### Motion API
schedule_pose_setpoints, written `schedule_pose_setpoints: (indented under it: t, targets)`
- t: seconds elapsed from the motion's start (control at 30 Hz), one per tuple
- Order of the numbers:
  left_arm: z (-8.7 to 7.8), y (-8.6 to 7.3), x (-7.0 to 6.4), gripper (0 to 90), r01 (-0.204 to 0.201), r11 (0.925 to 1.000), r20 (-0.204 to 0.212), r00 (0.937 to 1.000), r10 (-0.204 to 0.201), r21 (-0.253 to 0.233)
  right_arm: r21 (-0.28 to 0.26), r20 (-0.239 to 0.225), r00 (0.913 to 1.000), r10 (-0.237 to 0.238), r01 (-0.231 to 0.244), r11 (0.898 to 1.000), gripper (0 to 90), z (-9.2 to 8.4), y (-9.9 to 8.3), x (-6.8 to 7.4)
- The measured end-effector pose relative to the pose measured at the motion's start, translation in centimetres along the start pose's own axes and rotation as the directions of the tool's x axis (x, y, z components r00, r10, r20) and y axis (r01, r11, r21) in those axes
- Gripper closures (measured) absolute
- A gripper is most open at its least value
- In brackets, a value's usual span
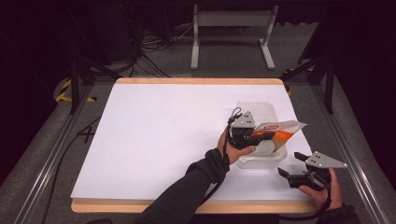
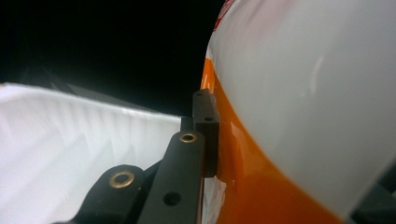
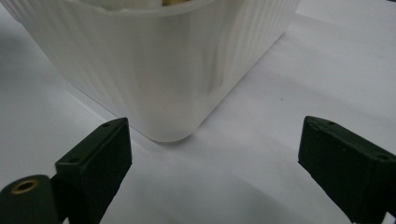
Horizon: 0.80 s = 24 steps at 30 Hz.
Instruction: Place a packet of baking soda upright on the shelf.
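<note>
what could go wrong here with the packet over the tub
The left gripper pinches the orange and white packet by one end only, so it could sag or slip out above the white ribbed tub. The tub looks light, and the right gripper stands open beside it, not steadying it, so a nudge could shift it.
</note>
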<state>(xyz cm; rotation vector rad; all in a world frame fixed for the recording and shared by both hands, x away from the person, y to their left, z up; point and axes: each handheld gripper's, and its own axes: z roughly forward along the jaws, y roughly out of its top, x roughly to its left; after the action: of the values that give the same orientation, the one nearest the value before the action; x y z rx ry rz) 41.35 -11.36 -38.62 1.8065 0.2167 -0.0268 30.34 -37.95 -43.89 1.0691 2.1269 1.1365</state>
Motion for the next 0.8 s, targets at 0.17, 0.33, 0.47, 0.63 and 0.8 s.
schedule_pose_setpoints:
  t: [0.17,0.33,0.47,0.63,0.8]
  targets:
    - [-0.9,-1.5,0.5,89.8,0.027,0.9996,0.000,0.9996,-0.027,0.013,-0.004,0.003,1.0000,0.000,0.000,1.000,10.4,-0.1,0.0,0.0]
    - [-1.4,-1.8,0.4,89.7,0.014,0.9986,-0.009,0.9999,-0.014,0.052,-0.005,0.003,1.0000,-0.001,0.001,1.000,10.2,-0.1,0.0,0.0]
    - [-1.5,-2.0,0.3,89.5,0.011,0.9980,-0.014,0.9998,-0.010,0.063,-0.006,0.005,1.0000,-0.001,0.001,1.000,10.1,-0.1,0.0,0.1]
    - [-1.7,-2.1,0.5,87.5,0.008,0.9969,-0.017,0.9998,-0.007,0.079,-0.005,0.007,1.0000,-0.003,0.003,1.000,10.1,-0.1,0.0,0.1]
    - [-1.7,-1.9,0.2,86.1,0.003,0.9950,-0.030,0.9996,0.000,0.100,-0.012,0.002,1.0000,-0.005,0.005,1.000,10.2,-0.2,0.0,0.1]
